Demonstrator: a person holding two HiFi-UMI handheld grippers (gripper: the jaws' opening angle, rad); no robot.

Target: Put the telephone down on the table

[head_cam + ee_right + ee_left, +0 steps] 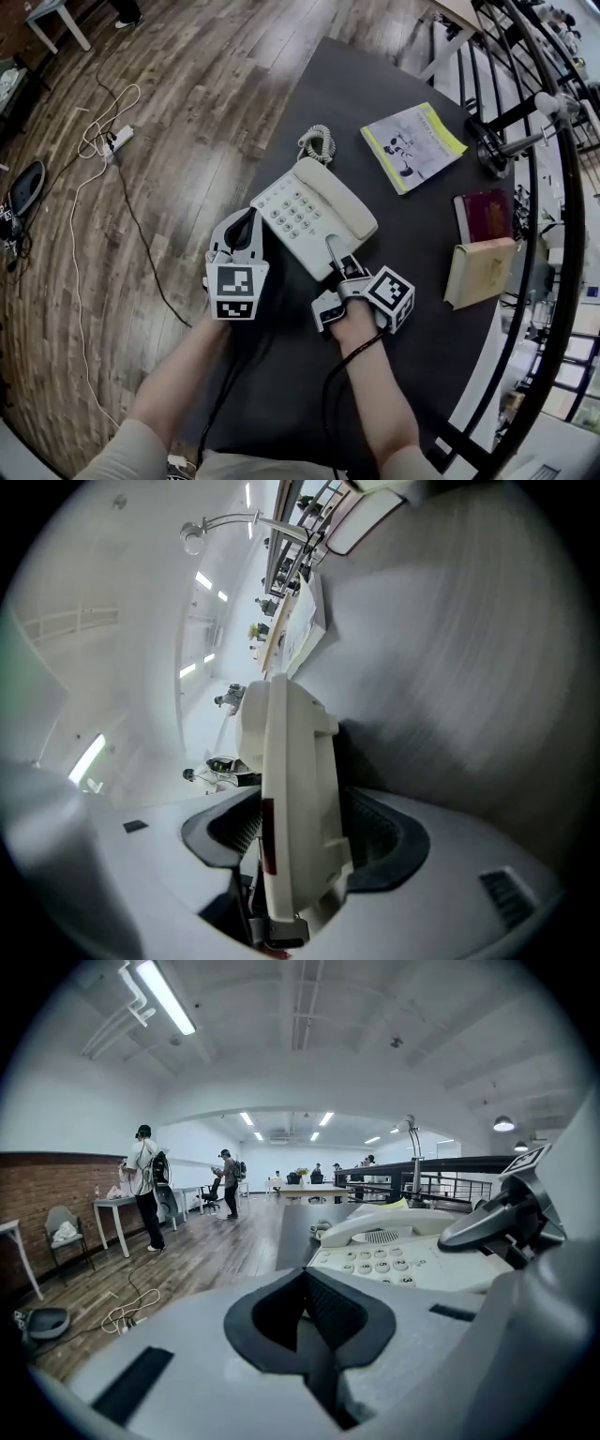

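A white push-button telephone (314, 216) with its handset on the cradle sits in the middle of the dark table (375, 84). Its coiled cord (317, 142) lies behind it. My right gripper (337, 260) is shut on the phone's near edge; in the right gripper view the white casing (295, 761) stands clamped between the jaws of the right gripper (291, 829). Whether the phone rests on the table or hangs just above it, I cannot tell. My left gripper (246, 225) is at the phone's left side, shut and holding nothing (305, 1321); the keypad (394, 1262) shows just to its right.
A yellow-and-white booklet (412, 145) lies at the back right. A dark red book (483, 214) and a tan book (480, 272) lie by the right edge. A black railing (553, 187) runs beyond that edge. Cables and a power strip (117, 141) lie on the wooden floor.
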